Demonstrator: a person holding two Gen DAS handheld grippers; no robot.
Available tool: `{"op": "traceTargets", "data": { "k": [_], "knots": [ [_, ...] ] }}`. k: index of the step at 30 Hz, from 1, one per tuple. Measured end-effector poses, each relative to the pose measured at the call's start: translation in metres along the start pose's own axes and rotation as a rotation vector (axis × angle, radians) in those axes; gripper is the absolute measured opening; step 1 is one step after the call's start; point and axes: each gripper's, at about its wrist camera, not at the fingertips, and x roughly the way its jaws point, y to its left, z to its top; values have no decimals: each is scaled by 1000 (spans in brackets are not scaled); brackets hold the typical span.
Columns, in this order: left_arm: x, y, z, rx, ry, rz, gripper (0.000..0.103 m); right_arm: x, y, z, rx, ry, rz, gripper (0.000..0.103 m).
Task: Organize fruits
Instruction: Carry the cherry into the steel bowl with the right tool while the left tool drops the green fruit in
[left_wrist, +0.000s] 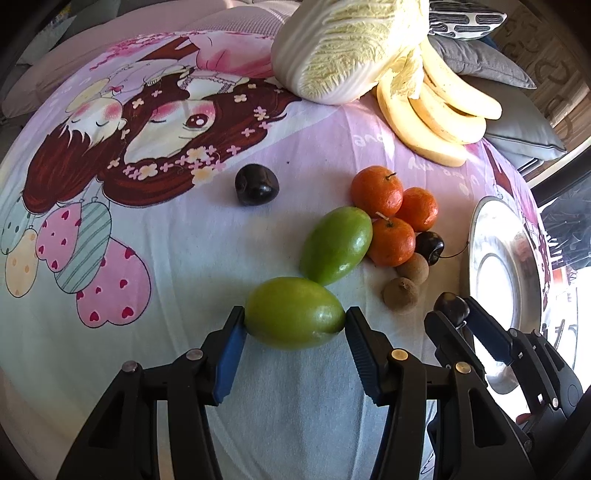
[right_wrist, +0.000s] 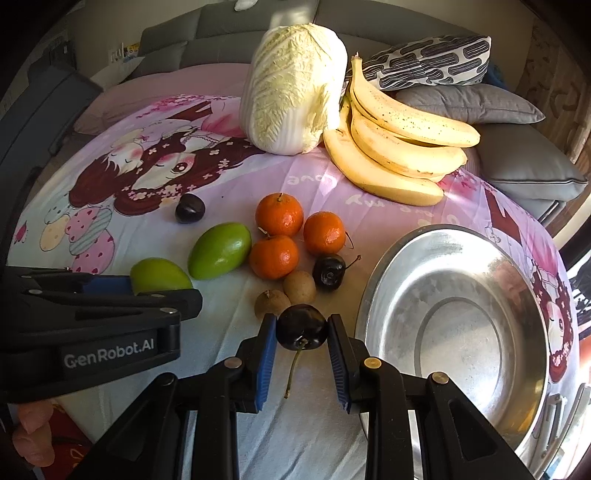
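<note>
Presently the left tool (left_wrist: 295, 323) is clamped on a green fruit (left_wrist: 294, 313) resting on the cartoon-print sheet (left_wrist: 184, 258). Just beside it, the right tool (right_wrist: 302, 328) pinches a dark cherry (right_wrist: 301, 327), stem hanging, close to the metal bowl (right_wrist: 388, 295). A second green fruit (right_wrist: 219, 250), three tangerines (right_wrist: 279, 214), bananas (right_wrist: 399, 147) and a cabbage (right_wrist: 291, 88) lie further back.

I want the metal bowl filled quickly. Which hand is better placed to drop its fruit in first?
Right. The right tongs grip a dark cherry beside the bowl; the left tongs hold a green fruit farther away.
</note>
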Motion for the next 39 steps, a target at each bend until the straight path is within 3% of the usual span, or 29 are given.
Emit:
{"op": "traceTargets", "data": {
  "k": [15, 25, 39],
  "knots": [
    [-28, -2, -2, 7, -107, 20, 56, -18, -13, 5, 65, -62, 57, 30],
    [-33, -18, 4, 16, -119, 35, 56, -22, -41, 9, 160, -66, 56, 30],
    [-29, -92, 17, 206, -109, 30, 56, -26, -129, 0, 397, -62, -32, 30]
  ]
}}
